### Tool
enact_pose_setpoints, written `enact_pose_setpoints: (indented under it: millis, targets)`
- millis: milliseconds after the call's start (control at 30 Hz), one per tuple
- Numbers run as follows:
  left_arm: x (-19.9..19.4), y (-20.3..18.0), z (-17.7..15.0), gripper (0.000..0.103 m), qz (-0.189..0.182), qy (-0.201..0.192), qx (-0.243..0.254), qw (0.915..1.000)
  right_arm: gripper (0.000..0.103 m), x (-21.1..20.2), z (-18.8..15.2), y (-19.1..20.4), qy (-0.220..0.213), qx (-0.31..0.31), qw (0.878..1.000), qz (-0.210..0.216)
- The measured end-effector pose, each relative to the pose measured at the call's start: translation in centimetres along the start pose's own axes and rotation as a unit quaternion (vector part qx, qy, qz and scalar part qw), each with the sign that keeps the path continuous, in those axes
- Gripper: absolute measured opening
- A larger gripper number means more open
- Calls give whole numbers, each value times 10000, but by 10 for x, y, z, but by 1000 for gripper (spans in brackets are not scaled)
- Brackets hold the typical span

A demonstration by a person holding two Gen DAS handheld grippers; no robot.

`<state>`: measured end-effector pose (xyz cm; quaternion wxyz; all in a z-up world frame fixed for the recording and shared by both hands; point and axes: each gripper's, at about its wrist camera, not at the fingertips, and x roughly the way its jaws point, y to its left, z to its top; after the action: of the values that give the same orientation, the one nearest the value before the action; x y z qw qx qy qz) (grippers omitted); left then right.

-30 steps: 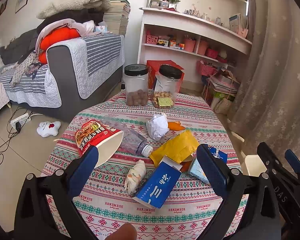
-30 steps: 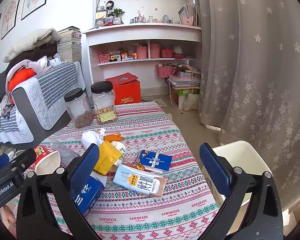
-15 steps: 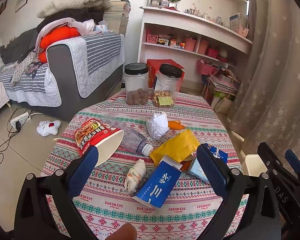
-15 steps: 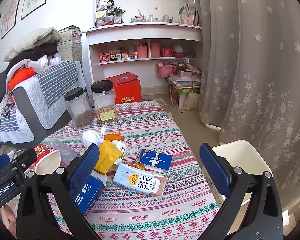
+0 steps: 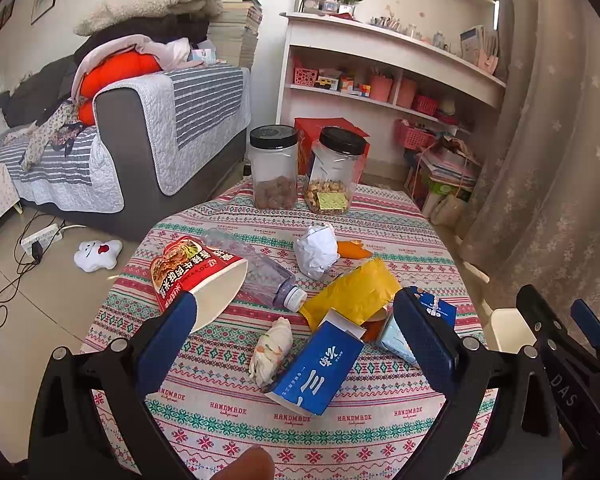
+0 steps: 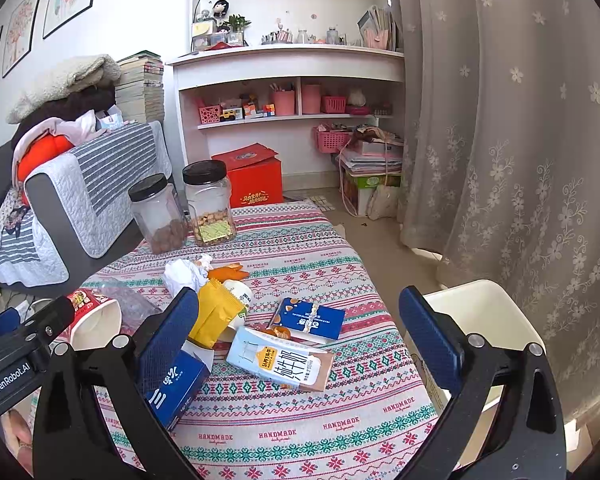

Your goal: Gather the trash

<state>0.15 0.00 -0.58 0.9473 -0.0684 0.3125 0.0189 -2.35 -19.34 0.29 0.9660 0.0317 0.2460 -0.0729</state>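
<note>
Both wrist cams look fwd over table (image 5: 236, 404) from near edge; share milk carton (image 6: 278, 364), jars.

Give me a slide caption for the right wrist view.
Open right gripper above milk carton on littered table, bin alongside.

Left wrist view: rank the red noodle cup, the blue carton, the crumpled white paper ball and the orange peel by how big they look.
1. red noodle cup and blue carton: alike, and the carton lies nearer, so unranked.
2. crumpled white paper ball.
3. orange peel.
</note>
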Motion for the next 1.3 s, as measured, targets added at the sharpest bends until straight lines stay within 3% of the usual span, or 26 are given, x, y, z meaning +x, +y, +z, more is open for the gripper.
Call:
enact_pose_setpoints:
  millis: [867,1000,1167,1233,1300]
  targets:
    - [9,6,-12,96,63,163,-50,9998,96,3,-7,3,63,16,10000,25]
    - [12,12,-5,96,86,324,-145,9993,96,9,-1,0,333,136,9992,199]
    - [11,50,38,96,148,201,-686,9973,96,10,33,-10,620,594,9947,570]
    - [13,76,61,96,180,152,-1084,9938,96,13,51,-10,640,713,9931,669]
    - [26,105,79,96,76,355,-1561,9871,96,21,65,-7,715,749,9916,779]
